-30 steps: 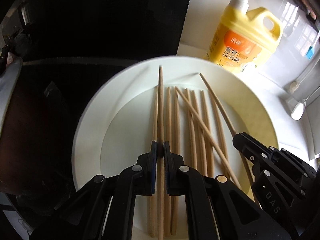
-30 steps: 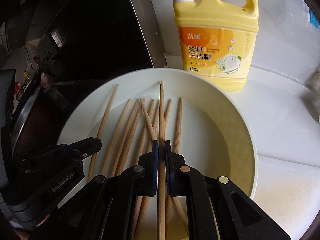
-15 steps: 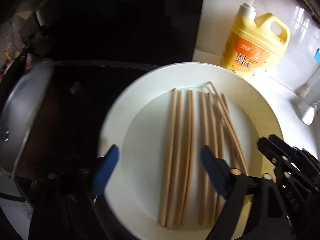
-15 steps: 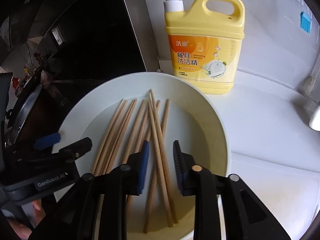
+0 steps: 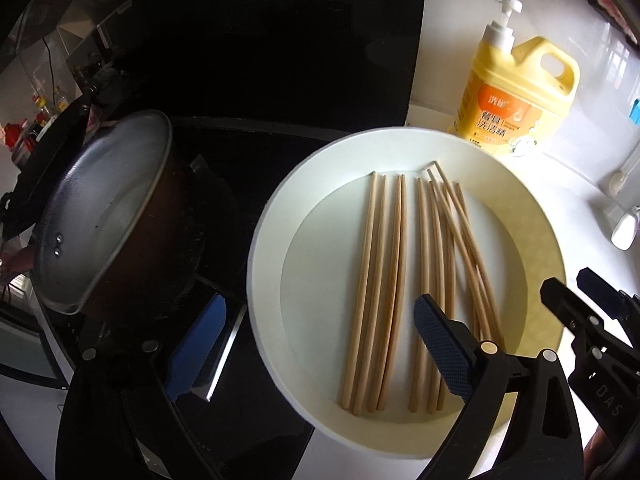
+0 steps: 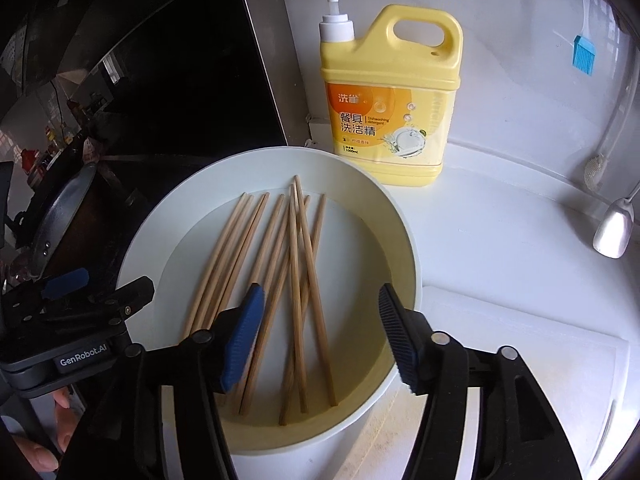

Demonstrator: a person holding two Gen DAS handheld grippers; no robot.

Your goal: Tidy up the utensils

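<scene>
Several wooden chopsticks (image 5: 394, 260) (image 6: 294, 260) lie in a shallow white plate (image 5: 272, 240) (image 6: 400, 240). Those on the left are roughly parallel; those on the right cross one another. My left gripper (image 5: 320, 344) hovers above the plate's near left rim. Its jaws are opening wide and nothing is pressed between them. My right gripper (image 6: 320, 336) hangs over the crossed chopsticks. Its jaws are opening too, and the blue pads (image 6: 244, 336) touch no chopstick. Each gripper shows in the other's view: the right gripper (image 5: 592, 320) and the left gripper (image 6: 80, 300).
A yellow dish detergent bottle (image 5: 516, 100) (image 6: 392, 112) stands behind the plate. A metal pot (image 5: 100, 208) sits on the black cooktop (image 5: 260, 80) to the left. A white spoon (image 6: 612, 232), a blue brush (image 6: 584, 54) and a white board (image 6: 520, 360) are on the right.
Both grippers were shut on a chopstick each; both have let go, spread their jaws, and risen and drawn back. The freed chopsticks now lie on the plate.
</scene>
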